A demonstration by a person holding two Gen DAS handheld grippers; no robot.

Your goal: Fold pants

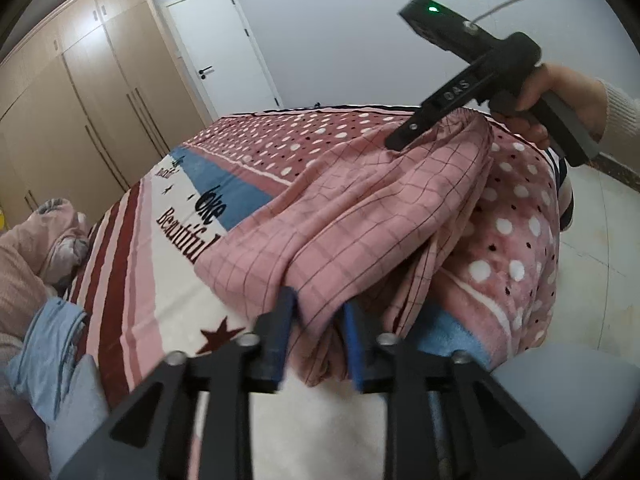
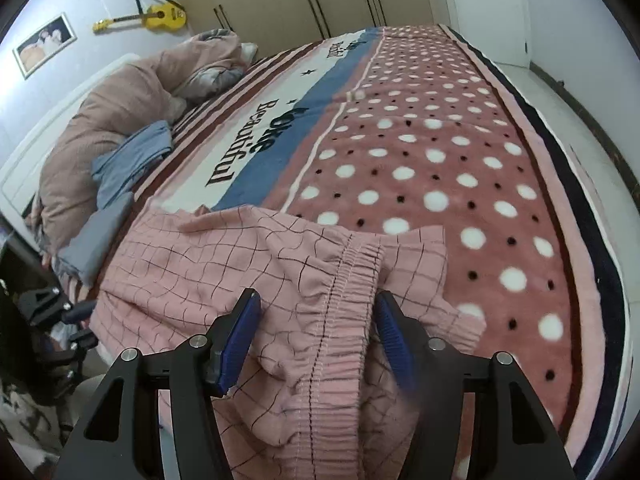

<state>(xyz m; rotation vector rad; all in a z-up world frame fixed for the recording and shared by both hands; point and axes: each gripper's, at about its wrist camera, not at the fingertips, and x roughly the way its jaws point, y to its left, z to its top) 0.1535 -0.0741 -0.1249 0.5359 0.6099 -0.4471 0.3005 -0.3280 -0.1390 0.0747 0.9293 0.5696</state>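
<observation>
1. Pants (image 2: 248, 280), pink and checked, are lying bunched on the bed's blanket (image 2: 440, 152) near its edge.
2. Left gripper (image 1: 316, 332) is clamping a fabric fold; right gripper (image 2: 316, 340) is straddling the waistband (image 2: 352, 280), jaws apart.
3. Judged step: gathering corners; next, the right must be closing on the waistband.

The left gripper (image 1: 316, 304) had a black angular frame with silver screws and blue fingers (image 1: 352, 344). The right gripper (image 2: 316, 308) matched it, its blue fingers (image 2: 240, 340) ribbed. Its black body bore white "DAS" lettering, a green light and a pale cable. The hand (image 1: 540, 96) wore a cream knit sleeve (image 1: 620, 112).
</observation>
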